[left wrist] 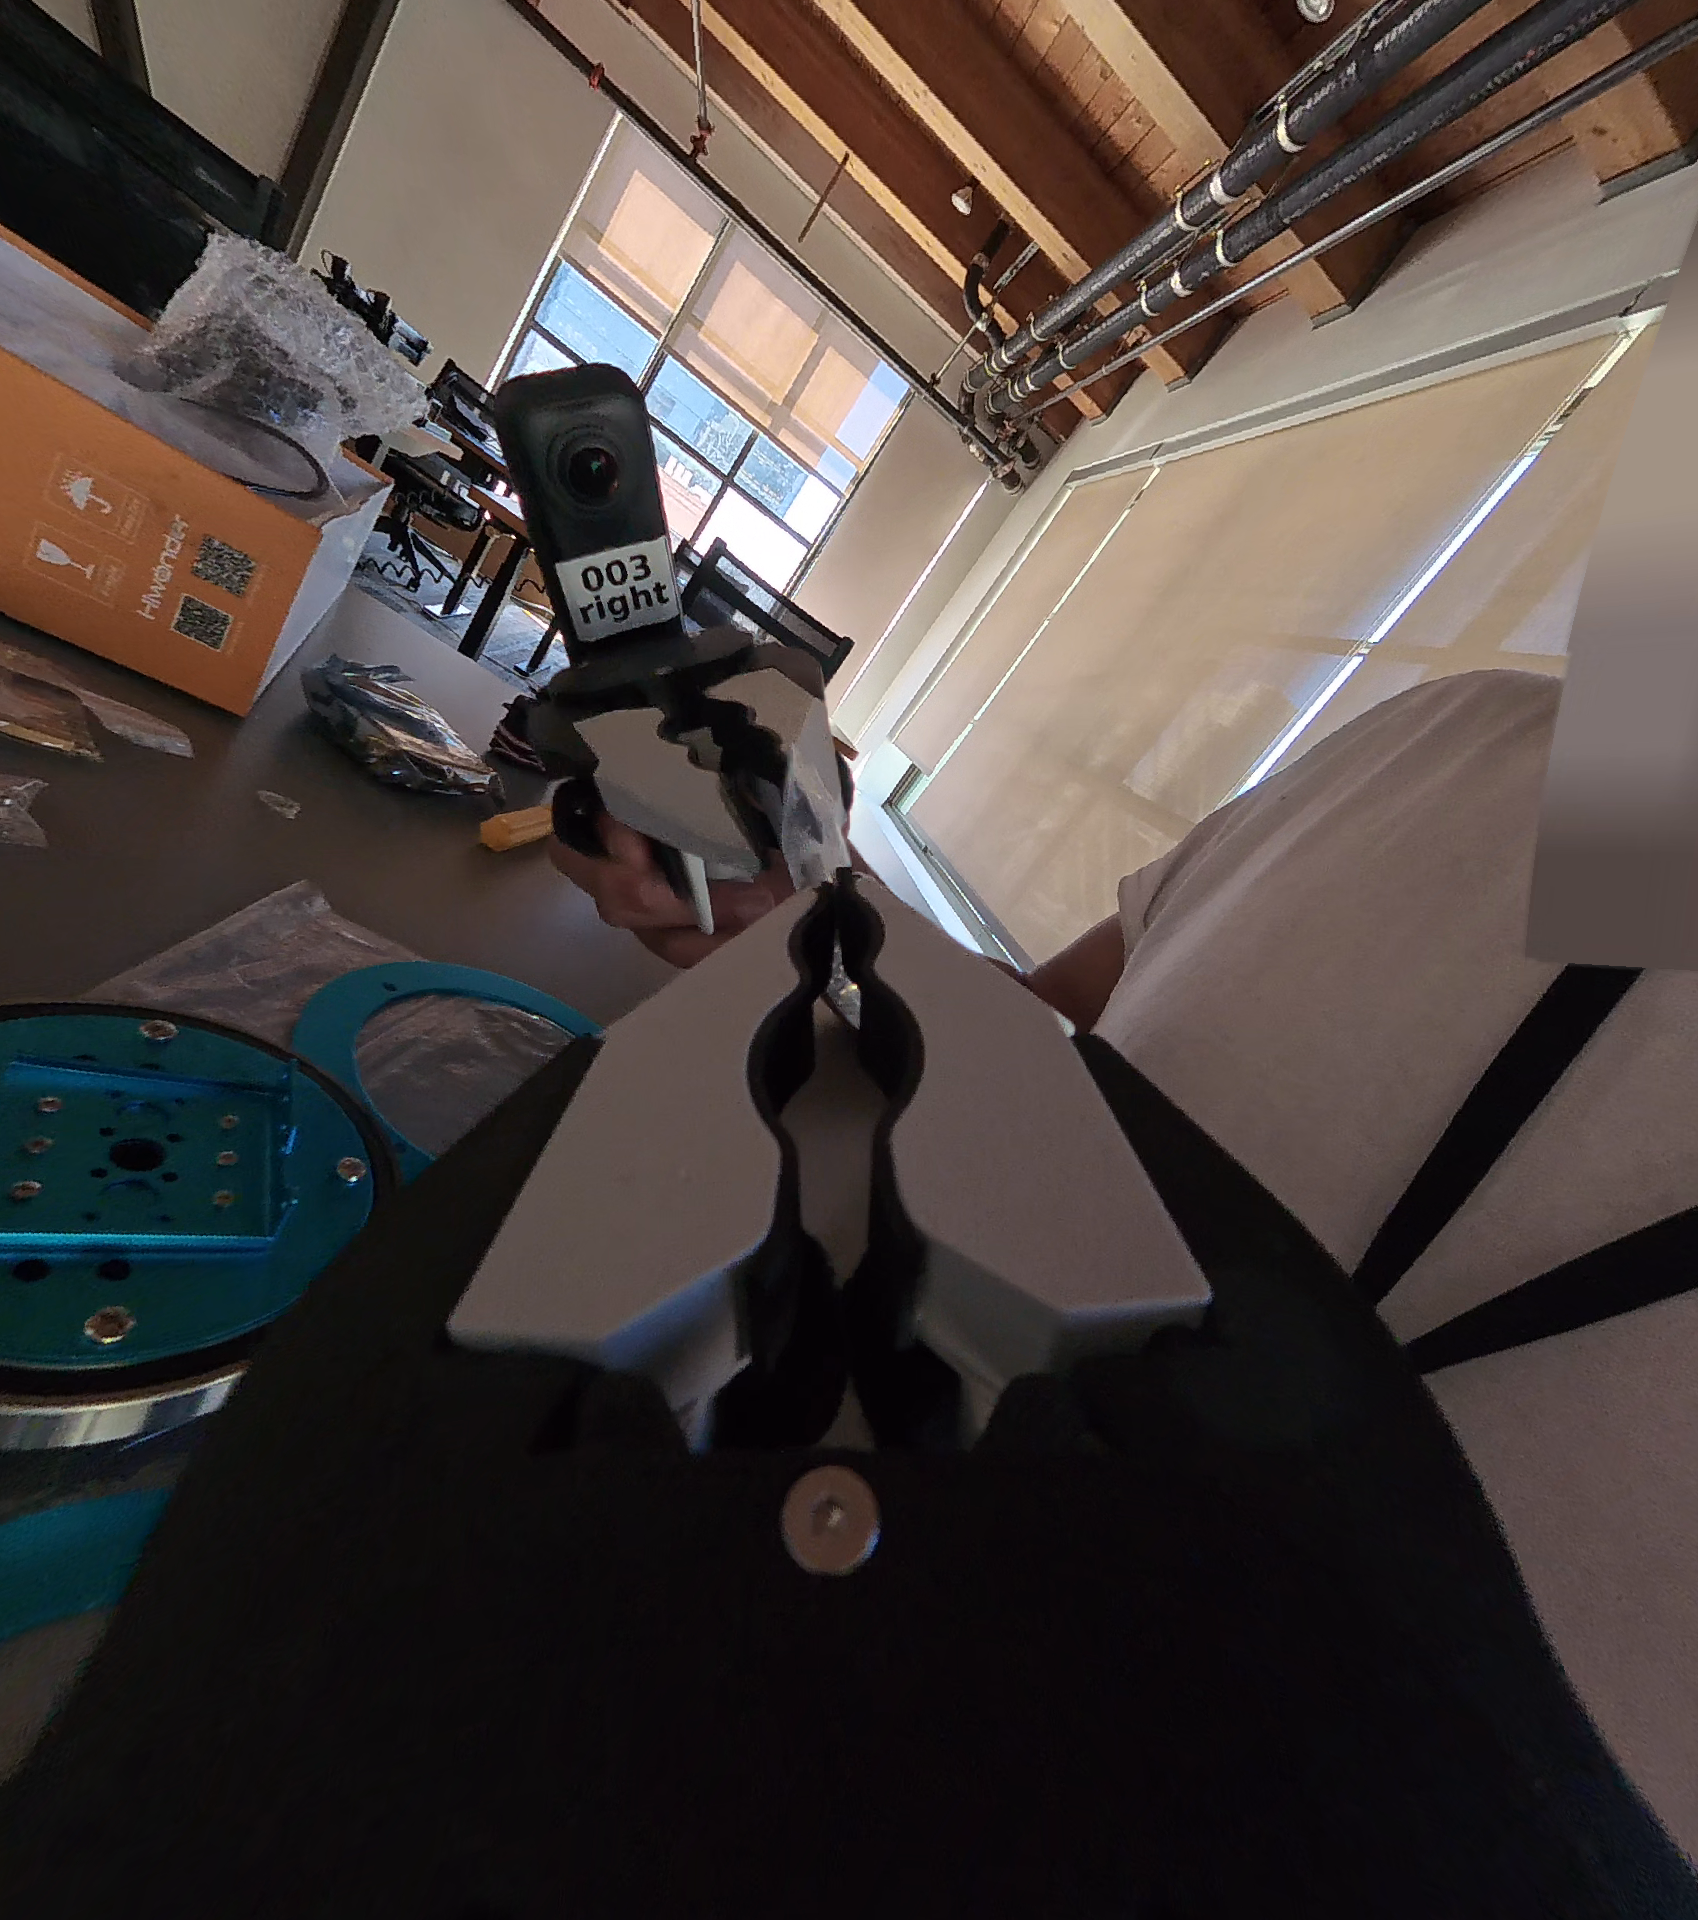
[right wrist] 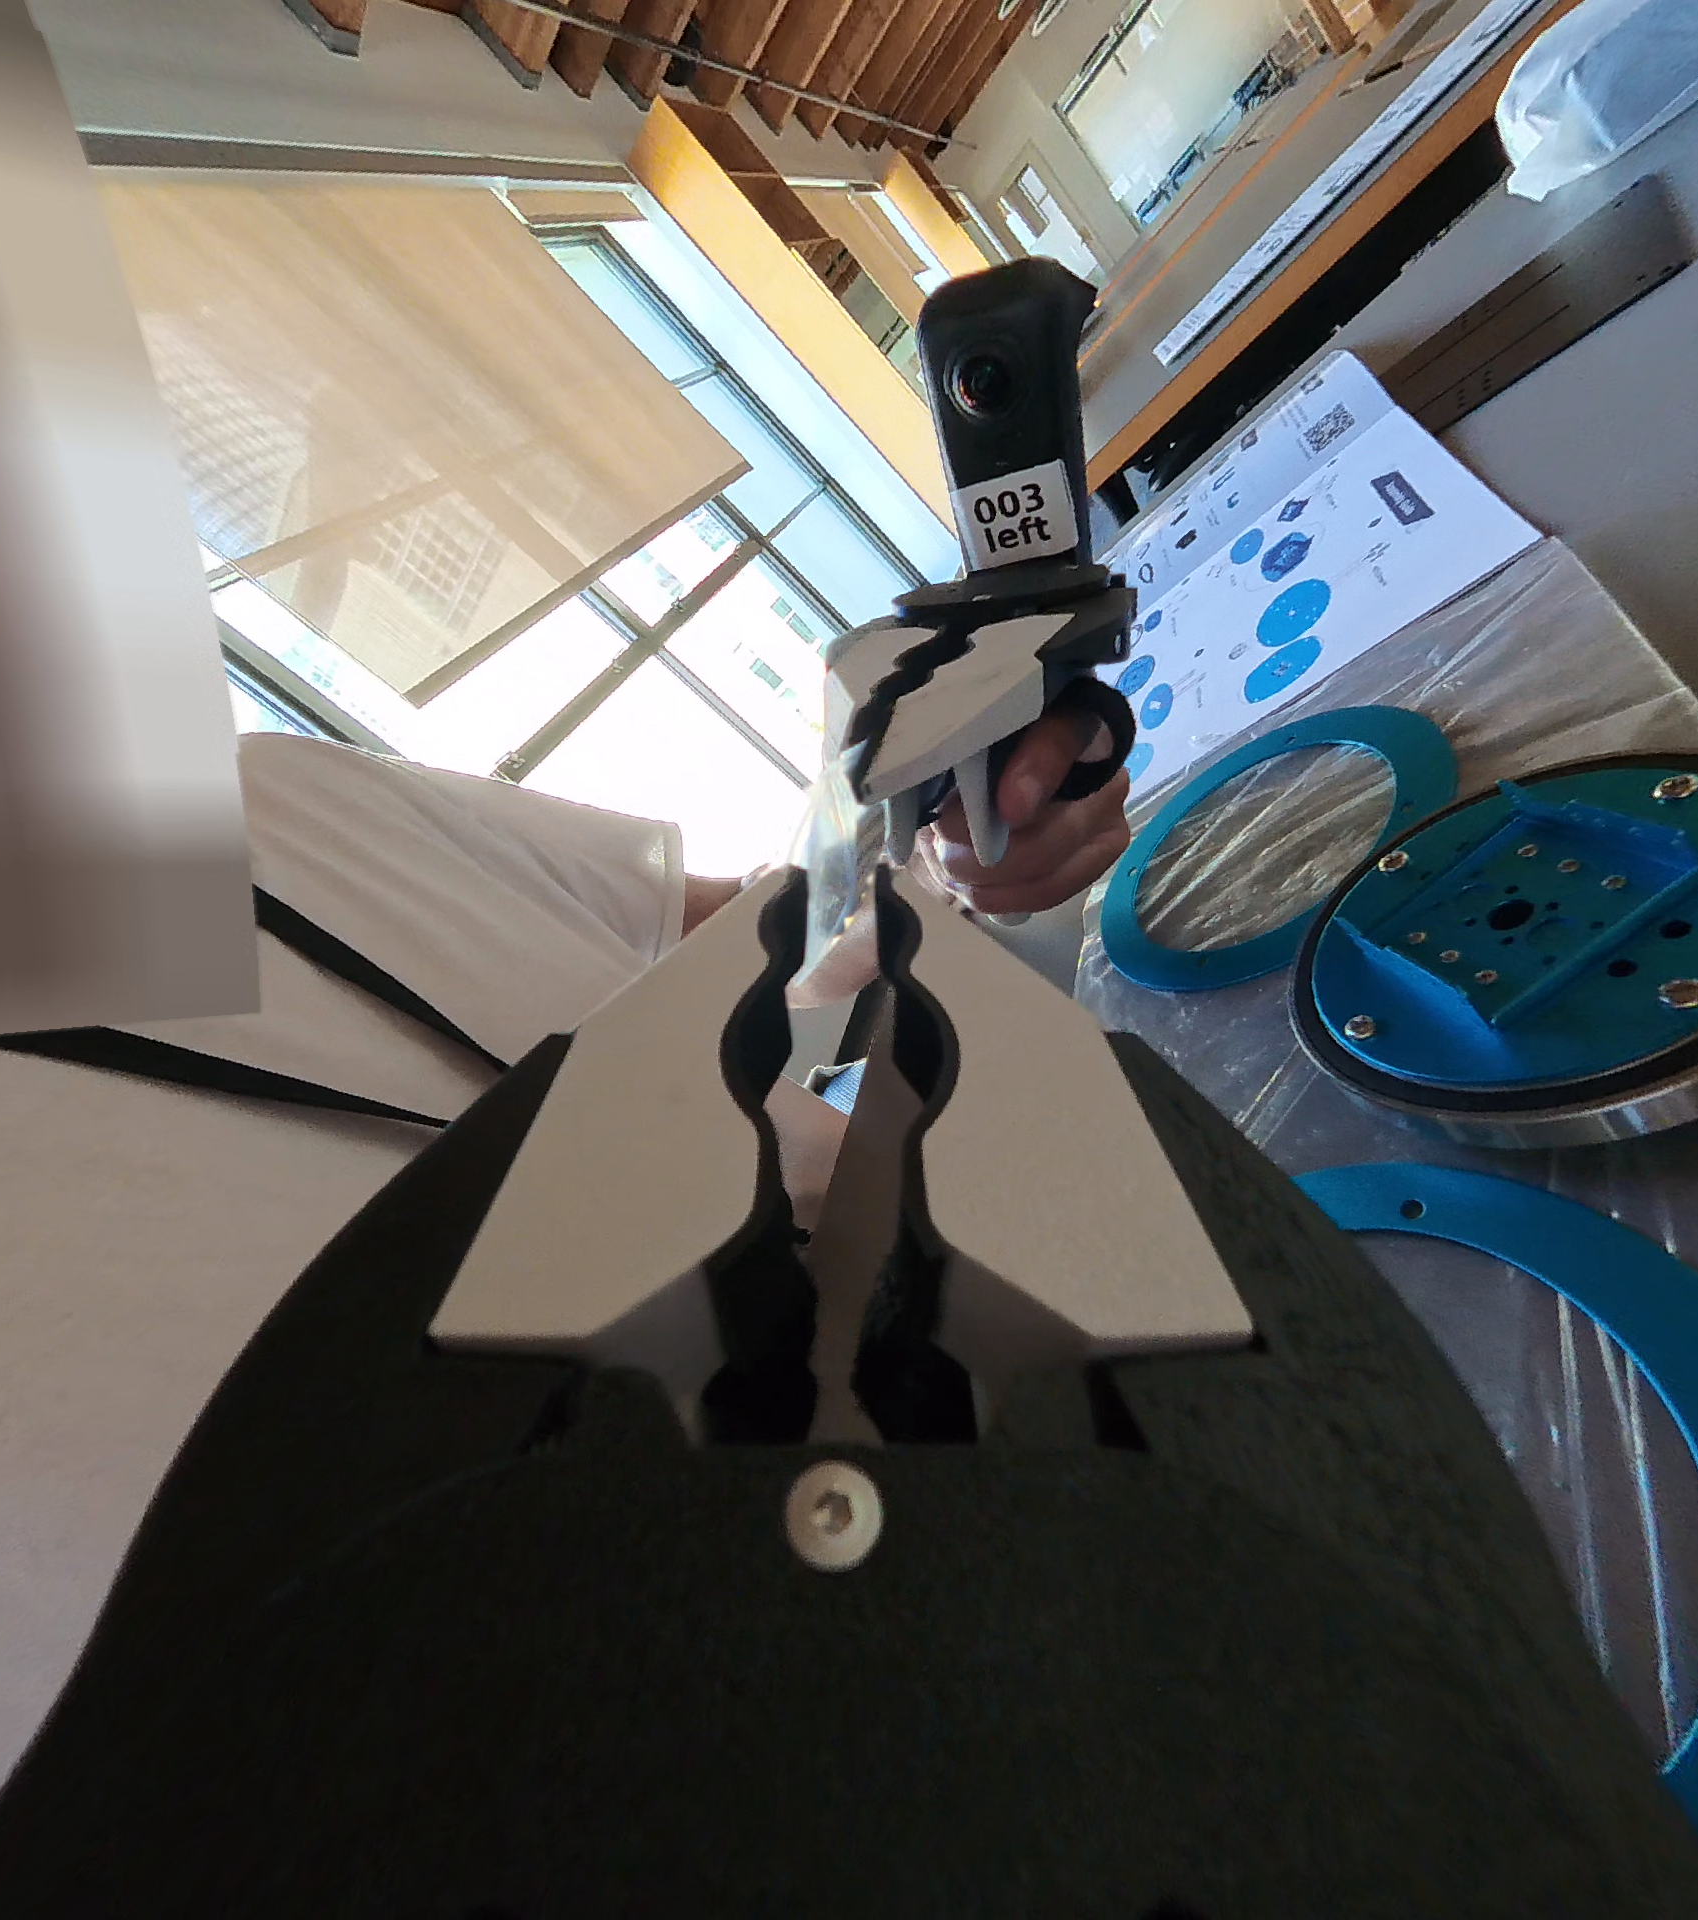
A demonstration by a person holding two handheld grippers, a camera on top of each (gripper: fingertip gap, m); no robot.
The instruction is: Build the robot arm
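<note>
Above the tabletop's near edge, both grippers meet tip to tip on a small clear plastic bag (right wrist: 829, 883): the left gripper (left wrist: 840, 904) has its fingers pressed together on thin, crinkly film, and the right gripper (right wrist: 829, 894) pinches the same glossy film. Below them a round blue anodised metal plate (right wrist: 1551, 935) with drilled holes lies beside a flat blue ring (right wrist: 1136, 935) on plastic wrap

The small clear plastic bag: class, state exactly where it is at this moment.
In the right wrist view the small clear plastic bag hangs in mid-air between the two grippers, pinched by the right gripper and the left gripper, left of the blue ring plate.
</note>
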